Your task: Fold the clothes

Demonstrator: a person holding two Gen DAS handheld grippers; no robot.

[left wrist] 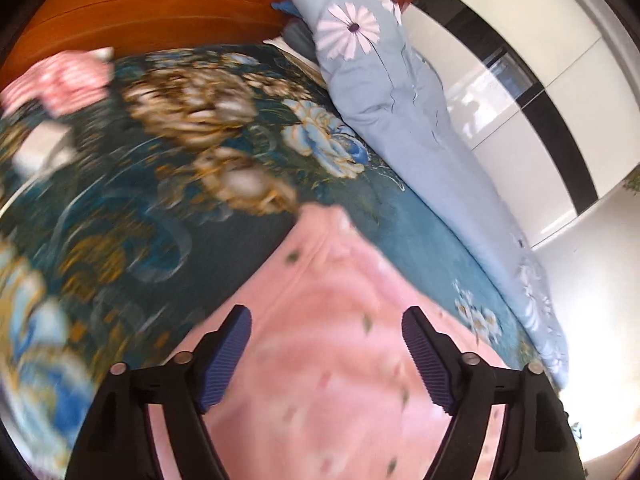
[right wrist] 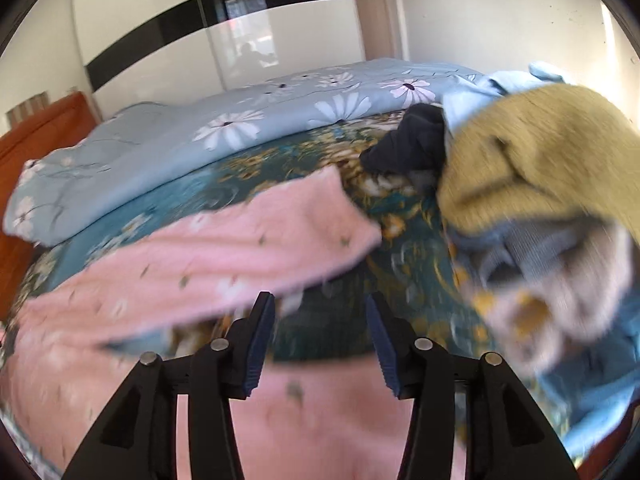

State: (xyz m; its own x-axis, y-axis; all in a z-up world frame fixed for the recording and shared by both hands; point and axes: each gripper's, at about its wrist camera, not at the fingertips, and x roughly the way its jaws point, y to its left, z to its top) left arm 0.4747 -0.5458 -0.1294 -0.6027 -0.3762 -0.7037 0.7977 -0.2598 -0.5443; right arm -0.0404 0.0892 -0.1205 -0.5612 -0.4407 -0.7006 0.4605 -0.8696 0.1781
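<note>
Bedroom light fell across the bed (left wrist: 168, 208), whose dark floral cover lay between a wooden headboard (left wrist: 152, 4) and a white wardrobe (right wrist: 160, 40); a folded blue quilt (right wrist: 168, 148) ran along the far side.

Spread on the cover was the pink garment (left wrist: 332, 344), a soft fleecy piece dotted with small flowers. My left gripper (left wrist: 326, 356) hovered over its body with the jaws wide apart and nothing between them. My right gripper (right wrist: 320, 344) was also spread, narrower than the left, and empty, poised above the gap where the cover showed between the garment's main part and its sleeve (right wrist: 248, 248).

I judged the fabric light, limp and thick. It would sag and drape rather than hold a crease, and it looked grippy rather than slick. The sensible places to pinch seemed the sleeve's cuff end or a hem edge, where one layer could be lifted cleanly.

From the right view, the sleeve reached up and to the right, its long axis slanting toward the pile of clothes (right wrist: 536, 184). Blur hid the collar, so I couldn't tell which end was the neck.
</note>
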